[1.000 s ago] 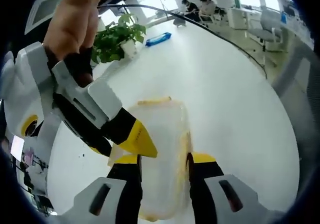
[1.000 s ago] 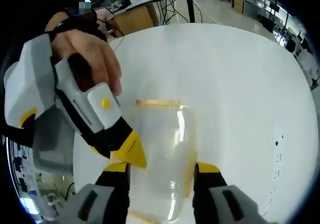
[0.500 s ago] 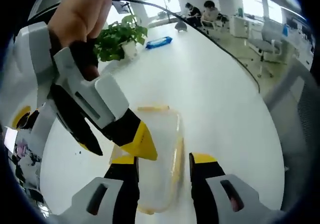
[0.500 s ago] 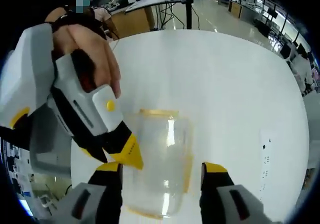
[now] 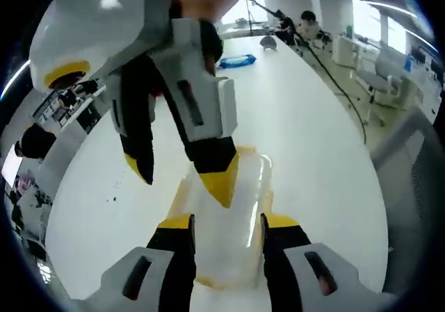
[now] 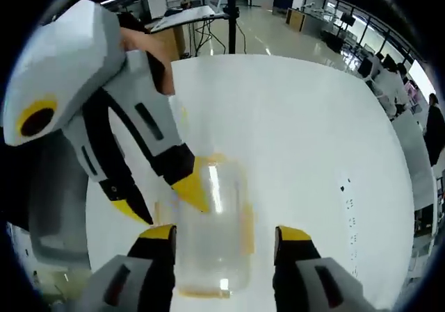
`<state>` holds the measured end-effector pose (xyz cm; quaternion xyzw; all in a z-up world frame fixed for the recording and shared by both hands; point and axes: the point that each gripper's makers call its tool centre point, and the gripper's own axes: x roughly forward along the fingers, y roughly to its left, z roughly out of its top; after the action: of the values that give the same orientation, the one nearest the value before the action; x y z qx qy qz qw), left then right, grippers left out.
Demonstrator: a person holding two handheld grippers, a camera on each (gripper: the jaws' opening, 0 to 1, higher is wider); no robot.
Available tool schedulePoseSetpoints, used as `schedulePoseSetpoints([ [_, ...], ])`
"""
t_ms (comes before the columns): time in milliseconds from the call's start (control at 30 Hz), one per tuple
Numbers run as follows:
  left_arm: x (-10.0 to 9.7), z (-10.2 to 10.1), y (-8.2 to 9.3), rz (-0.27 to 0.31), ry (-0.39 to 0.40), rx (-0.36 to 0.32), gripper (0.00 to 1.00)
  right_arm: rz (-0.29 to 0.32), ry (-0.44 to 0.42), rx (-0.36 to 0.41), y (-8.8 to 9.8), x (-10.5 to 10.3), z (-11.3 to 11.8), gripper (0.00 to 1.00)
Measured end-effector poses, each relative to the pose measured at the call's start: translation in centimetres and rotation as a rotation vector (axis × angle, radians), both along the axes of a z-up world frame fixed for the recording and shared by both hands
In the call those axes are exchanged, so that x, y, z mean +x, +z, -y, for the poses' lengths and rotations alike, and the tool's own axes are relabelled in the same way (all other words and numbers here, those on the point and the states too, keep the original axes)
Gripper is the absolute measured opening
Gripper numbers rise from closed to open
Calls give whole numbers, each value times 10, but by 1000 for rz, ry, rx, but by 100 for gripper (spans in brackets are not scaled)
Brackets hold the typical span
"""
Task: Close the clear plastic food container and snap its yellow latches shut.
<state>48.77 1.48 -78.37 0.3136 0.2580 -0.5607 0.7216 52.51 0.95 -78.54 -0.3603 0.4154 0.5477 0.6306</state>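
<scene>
The clear plastic food container with yellow latches lies on the round white surface, well inside its edges. In the left gripper view it is just beyond the left gripper, whose jaws stand apart, one on each long side of the container; I cannot tell if they touch its walls. In the right gripper view the same container sits between the jaws of the right gripper, which are also apart and hold nothing.

The container looks light, thin-walled and smooth, so I judge it will slide on the surface when it is pushed, and the lid can bend a little. It is better to press on the stiff rim and on the yellow latch at the side, not on the middle of the lid.

Further on, the right gripper comes from above in the left gripper view, with one yellow tip over the lid and the other beside the container. The lid seems to be down already. Far at the surface's edge lies a blue packet.
</scene>
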Motion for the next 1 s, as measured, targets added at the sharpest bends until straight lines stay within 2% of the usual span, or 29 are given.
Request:
schedulePoseSetpoints([
  [67,4,-3,-1,-31,33,-3,35,28,-38,16,0,1,1,57],
  [167,9,-9,0,-33,48,-1,33,52,-105,47,0,-3,3,57],
  [233,16,-13,2,-36,88,-11,32,74,-154,60,-1,-5,5,57],
  [333,24,-18,4,-40,133,-26,32,65,-229,94,-3,-10,5,58],
  [367,25,-19,3,-40,140,-23,32,73,-229,100,-3,-11,4,58],
  [433,32,-27,0,-43,210,-9,35,90,-271,114,-4,-10,5,58],
  [533,35,-32,-5,-60,230,-10,39,81,-278,133,-8,-14,3,55],
  [600,34,-32,-7,-82,235,-17,39,85,-300,128,-9,-12,5,56],
  [667,34,-33,-6,-79,246,-16,40,87,-323,147,-8,-10,3,56],
  [800,35,-35,-5,-89,285,-42,40,83,-425,179,-7,-9,5,56],
  [867,36,-38,-7,-99,320,-51,41,112,-497,209,-5,-6,7,56],
  [933,37,-41,-9,-109,356,-69,44,112,-577,258,-4,-6,8,57],
  [1000,40,-43,-8,-105,391,-103,45,130,-647,267,-5,-7,14,57],
])
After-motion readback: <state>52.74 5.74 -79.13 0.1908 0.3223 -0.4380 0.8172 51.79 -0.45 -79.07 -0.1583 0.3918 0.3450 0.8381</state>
